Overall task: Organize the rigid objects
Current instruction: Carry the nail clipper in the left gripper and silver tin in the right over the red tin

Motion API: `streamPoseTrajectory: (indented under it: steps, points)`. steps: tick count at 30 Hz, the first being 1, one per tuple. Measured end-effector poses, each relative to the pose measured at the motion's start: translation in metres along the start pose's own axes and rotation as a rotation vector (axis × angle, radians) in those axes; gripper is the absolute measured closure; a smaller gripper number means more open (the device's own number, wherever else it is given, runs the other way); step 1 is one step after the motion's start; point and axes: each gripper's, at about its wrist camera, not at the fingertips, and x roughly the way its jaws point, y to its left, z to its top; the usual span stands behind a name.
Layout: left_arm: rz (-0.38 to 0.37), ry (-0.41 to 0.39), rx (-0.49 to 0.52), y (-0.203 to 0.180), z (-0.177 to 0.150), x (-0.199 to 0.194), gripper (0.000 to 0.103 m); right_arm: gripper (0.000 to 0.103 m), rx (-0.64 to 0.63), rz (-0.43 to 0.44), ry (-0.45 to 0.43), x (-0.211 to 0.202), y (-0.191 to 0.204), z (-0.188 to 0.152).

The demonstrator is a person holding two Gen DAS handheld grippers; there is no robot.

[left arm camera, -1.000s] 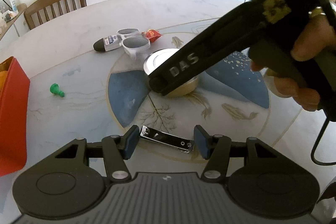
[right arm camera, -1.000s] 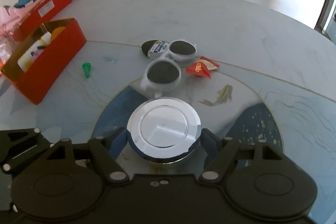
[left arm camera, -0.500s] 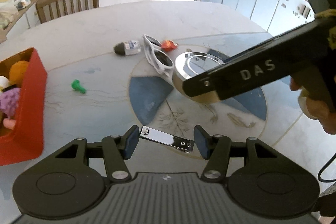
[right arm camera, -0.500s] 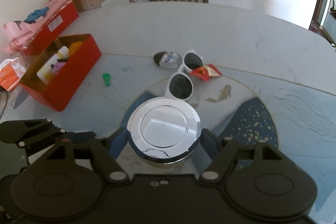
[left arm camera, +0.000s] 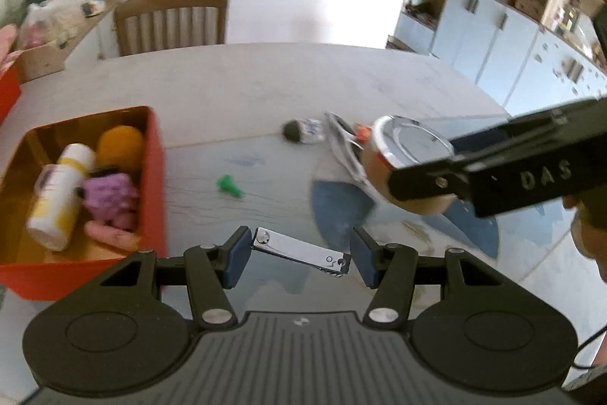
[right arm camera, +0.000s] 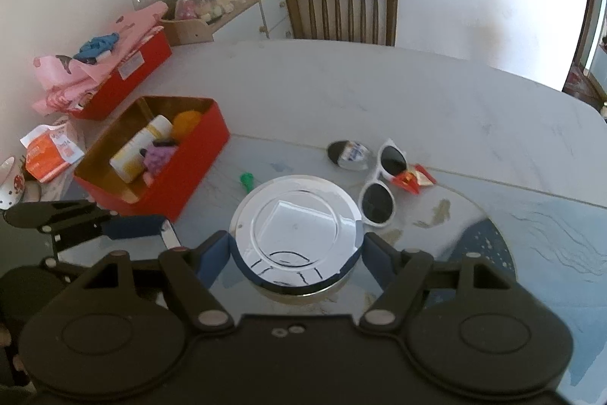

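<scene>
- While both grippers hang above the table (left arm camera: 265,82), the left gripper (left arm camera: 299,255) pinches a chrome nail clipper (left arm camera: 301,252) end to end between its blue pads, the clipper tilted down to the right.
- The right gripper (right arm camera: 296,253) clamps a round tin with a mirrored lid (right arm camera: 296,228) at its sides; the left wrist view shows the tin's tan wall below the lid, raised off the table.
- The red box (left arm camera: 153,177) sits at the left, holding a white-and-yellow bottle (left arm camera: 60,192), an orange ball (left arm camera: 119,143) and a purple item (left arm camera: 110,196).
- Only the right wrist view shows the white sunglasses (right arm camera: 383,185) sharply, lying beside a red wrapper (right arm camera: 411,179) and a small dark-ended bottle (right arm camera: 347,154); the left view blurs these.
- A green peg (right arm camera: 246,179) lies between box and tin.
- Only the left wrist view shows cupboards (left arm camera: 493,25) at the right.
</scene>
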Motion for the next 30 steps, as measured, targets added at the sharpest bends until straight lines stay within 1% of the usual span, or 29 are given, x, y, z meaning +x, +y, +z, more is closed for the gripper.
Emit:
streamPoseTrajectory:
  steps: [8,17,22,27,30]
  points:
    - [0.050,-0.033,-0.100,0.055,0.007,-0.024,0.046,0.028,-0.025,0.016,-0.017,0.007,0.038,0.012]
    - [0.113,-0.093,-0.180,0.119,0.022,-0.044,0.046,0.028,-0.088,0.031,-0.024,0.024,0.091,0.027]
    - [0.145,-0.105,-0.207,0.150,0.033,-0.043,0.046,0.028,-0.131,0.034,-0.009,0.041,0.119,0.037]
    - [0.151,-0.090,-0.221,0.174,0.036,-0.031,0.046,0.028,-0.195,0.021,0.000,0.062,0.147,0.045]
    - [0.153,-0.086,-0.219,0.184,0.041,-0.021,0.046,0.028,-0.208,0.003,0.002,0.075,0.158,0.052]
